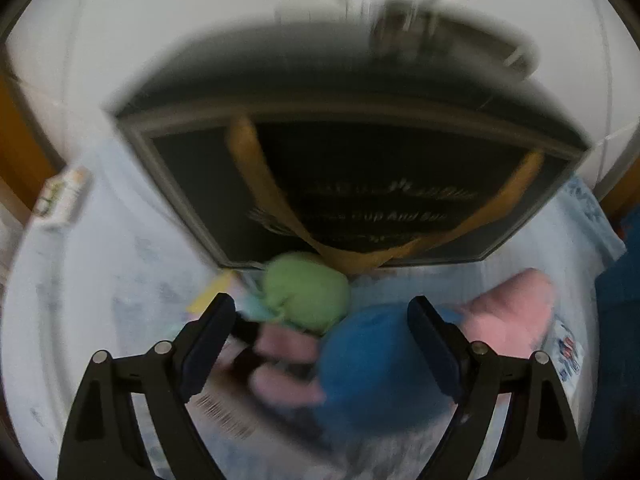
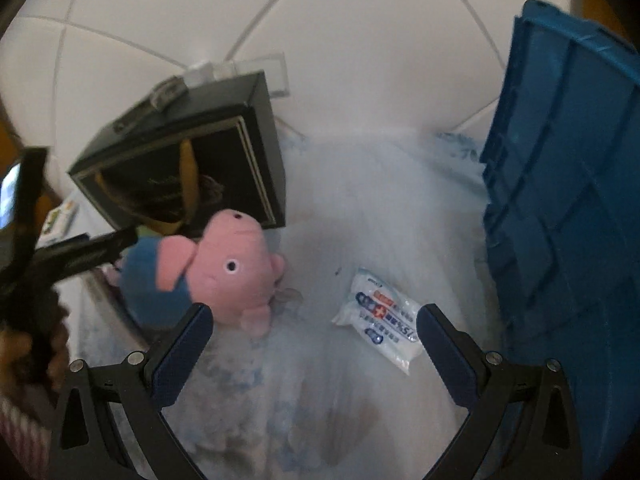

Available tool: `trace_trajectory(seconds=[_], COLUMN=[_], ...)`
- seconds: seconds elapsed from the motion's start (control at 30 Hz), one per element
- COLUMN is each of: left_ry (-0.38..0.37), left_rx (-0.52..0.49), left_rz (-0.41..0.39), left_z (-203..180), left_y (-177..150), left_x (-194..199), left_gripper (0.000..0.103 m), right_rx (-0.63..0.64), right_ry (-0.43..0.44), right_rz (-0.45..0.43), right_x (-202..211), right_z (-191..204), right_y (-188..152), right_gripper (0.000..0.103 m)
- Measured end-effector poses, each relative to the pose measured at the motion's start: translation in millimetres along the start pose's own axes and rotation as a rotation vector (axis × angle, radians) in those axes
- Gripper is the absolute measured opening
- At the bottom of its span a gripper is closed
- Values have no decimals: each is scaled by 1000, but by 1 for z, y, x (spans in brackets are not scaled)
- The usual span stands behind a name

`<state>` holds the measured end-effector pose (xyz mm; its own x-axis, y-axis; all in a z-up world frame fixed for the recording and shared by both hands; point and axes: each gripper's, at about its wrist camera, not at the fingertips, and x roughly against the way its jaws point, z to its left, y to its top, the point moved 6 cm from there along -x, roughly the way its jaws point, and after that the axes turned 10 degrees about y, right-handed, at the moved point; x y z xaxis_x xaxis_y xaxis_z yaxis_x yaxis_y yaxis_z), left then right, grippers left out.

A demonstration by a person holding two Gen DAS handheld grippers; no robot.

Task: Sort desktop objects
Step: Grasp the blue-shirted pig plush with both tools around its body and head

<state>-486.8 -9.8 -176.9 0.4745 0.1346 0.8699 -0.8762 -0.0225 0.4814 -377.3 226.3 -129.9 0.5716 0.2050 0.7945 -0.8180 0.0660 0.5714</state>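
Blue-and-pink plush pig lies on the cloth-covered counter, just in front of a black box; wipes pack sits to its right, near the blue bin. Left gripper is spread wide w/ nothing held, over the pig's blue body. Right gripper also released, empty, between pig & pack. Best bet: centre left jaws on the body, not a limb, then squeeze. Left view badly blurred; green lump by the pig unidentifiable; bin interior hidden.
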Motion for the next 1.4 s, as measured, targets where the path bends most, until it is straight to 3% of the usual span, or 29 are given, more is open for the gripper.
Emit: trace_trajectory(seconds=[0.2,0.37,0.6,0.8,1.0,1.2,1.4], left_ry=[-94,-155,-175,-181,-172,-154,-145], left_rx=[-56,-136,-171,-231,-257,-258,-262], left_rz=[-101,-89,-72,-57,-34,-36,-63], left_z=[-7,-9,-14,-28,-39,-45,-47], left_y=[-45,-101,-135,-142,-146,-141,-138], left_x=[33,60,68,60,42,32,30], left_gripper=[89,89,91,91,100,102,100], right_rx=[-7,-25,26,42,35,31,86], right_ry=[-9,47,132,201,253,286,297], right_rz=[18,9,95,102,145,172,134], right_x=[-7,-3,-31,-45,-65,-83,-85], right_z=[-7,0,25,34,34,35,41], right_y=[-10,-16,-46,-52,-63,-69,-62], right_gripper=[103,103,103,103,103,103,103])
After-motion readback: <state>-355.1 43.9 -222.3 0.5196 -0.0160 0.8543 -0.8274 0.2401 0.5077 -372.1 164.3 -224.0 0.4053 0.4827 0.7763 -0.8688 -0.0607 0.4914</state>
